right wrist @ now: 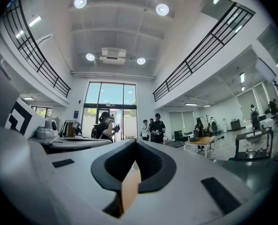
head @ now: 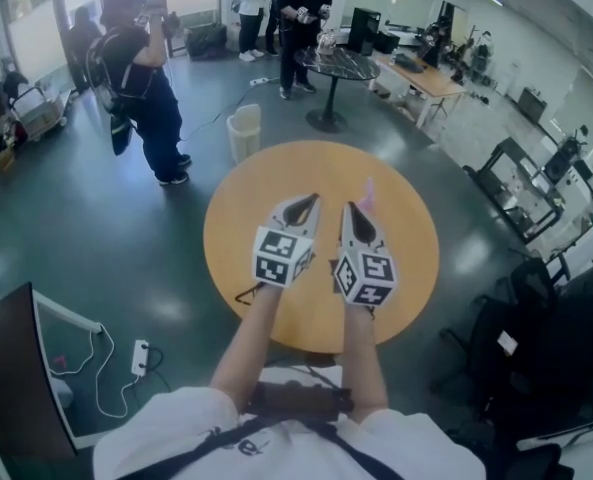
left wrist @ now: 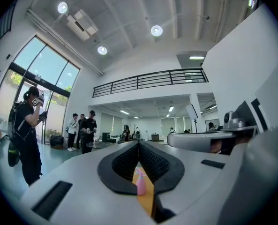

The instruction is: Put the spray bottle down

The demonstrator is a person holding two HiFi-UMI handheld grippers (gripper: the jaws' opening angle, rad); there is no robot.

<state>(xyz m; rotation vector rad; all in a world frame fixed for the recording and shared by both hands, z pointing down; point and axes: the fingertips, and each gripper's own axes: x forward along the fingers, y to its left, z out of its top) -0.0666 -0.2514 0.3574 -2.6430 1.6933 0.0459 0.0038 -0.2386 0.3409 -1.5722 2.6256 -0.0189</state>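
Observation:
A small pink spray bottle (head: 368, 193) stands upright on the round wooden table (head: 246, 228), just beyond the tip of my right gripper (head: 349, 206). In the left gripper view the bottle (left wrist: 141, 184) shows through the slot below the jaws, out on the tabletop and apart from them. My left gripper (head: 313, 199) hovers over the table's middle beside the right one. Its jaws meet at the tip (left wrist: 139, 143) with nothing between them. The right gripper (right wrist: 136, 142) is likewise shut and empty, and its own view does not show the bottle.
A white bin (head: 244, 131) stands on the floor past the table's far edge. A person (head: 141, 88) stands at the left, and others stand by a dark round table (head: 338, 64). Dark chairs (head: 536, 298) crowd the right. A monitor (head: 11, 378) and power strip (head: 139, 356) sit at the lower left.

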